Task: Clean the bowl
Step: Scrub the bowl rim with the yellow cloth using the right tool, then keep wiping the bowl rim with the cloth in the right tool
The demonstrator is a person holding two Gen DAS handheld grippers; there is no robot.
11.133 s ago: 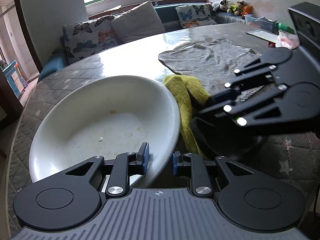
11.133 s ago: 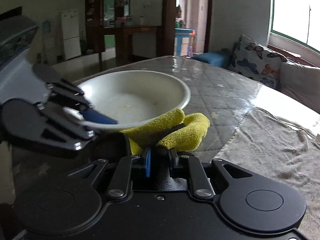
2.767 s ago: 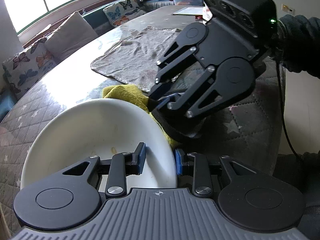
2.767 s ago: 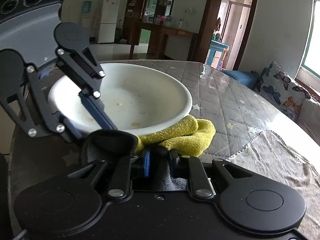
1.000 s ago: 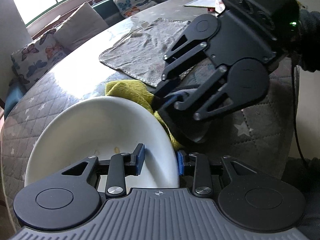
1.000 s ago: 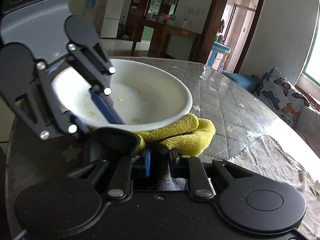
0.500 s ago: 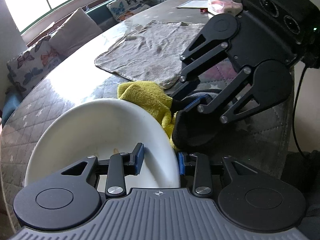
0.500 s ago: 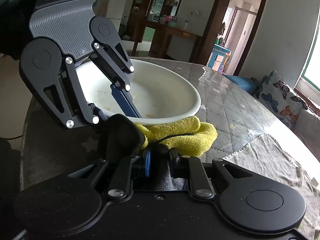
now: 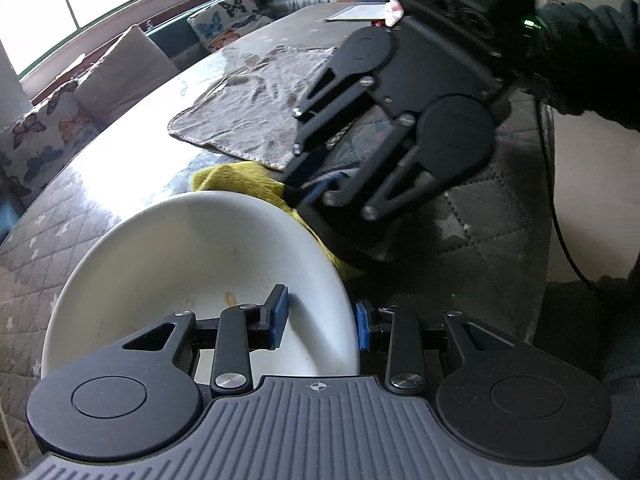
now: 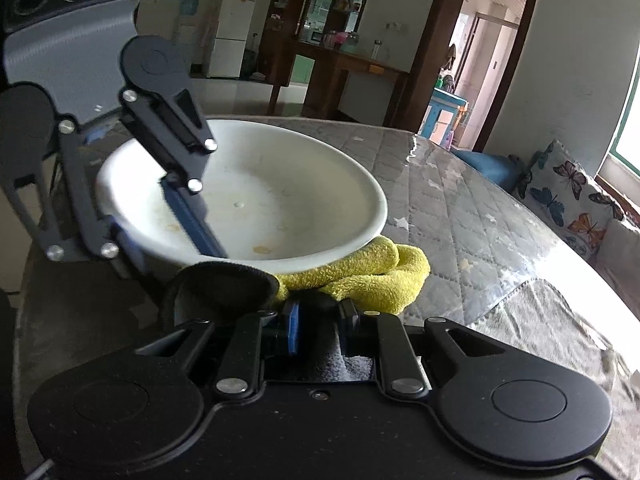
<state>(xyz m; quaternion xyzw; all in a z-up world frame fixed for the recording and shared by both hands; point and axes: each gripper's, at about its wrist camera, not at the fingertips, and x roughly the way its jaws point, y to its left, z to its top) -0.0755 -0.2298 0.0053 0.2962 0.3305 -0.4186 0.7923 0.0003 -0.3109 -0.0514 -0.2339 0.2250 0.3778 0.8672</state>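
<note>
A white bowl (image 9: 192, 264) with small food stains stands on the quilted table, and my left gripper (image 9: 320, 320) is shut on its near rim, one finger inside and one outside. In the right wrist view the same bowl (image 10: 288, 200) shows the left gripper (image 10: 160, 236) clamped on its left rim. A yellow cloth (image 10: 368, 276) with a dark part lies bunched under the bowl's near edge. My right gripper (image 10: 320, 322) is shut on that dark part. From the left wrist view the right gripper (image 9: 320, 192) sits just beyond the bowl, against the yellow cloth (image 9: 236, 178).
A grey towel (image 9: 260, 104) lies spread on the table beyond the bowl. Cushions (image 9: 120, 80) line a bench under the window. A dark sleeve (image 9: 588, 40) and a cable (image 9: 560, 208) are at the right, near the table edge. A doorway (image 10: 480, 60) lies beyond.
The right gripper, with the cloth in it, has moved closer to the bowl's far rim and sits higher in the left wrist view. The left gripper keeps its hold on the bowl.
</note>
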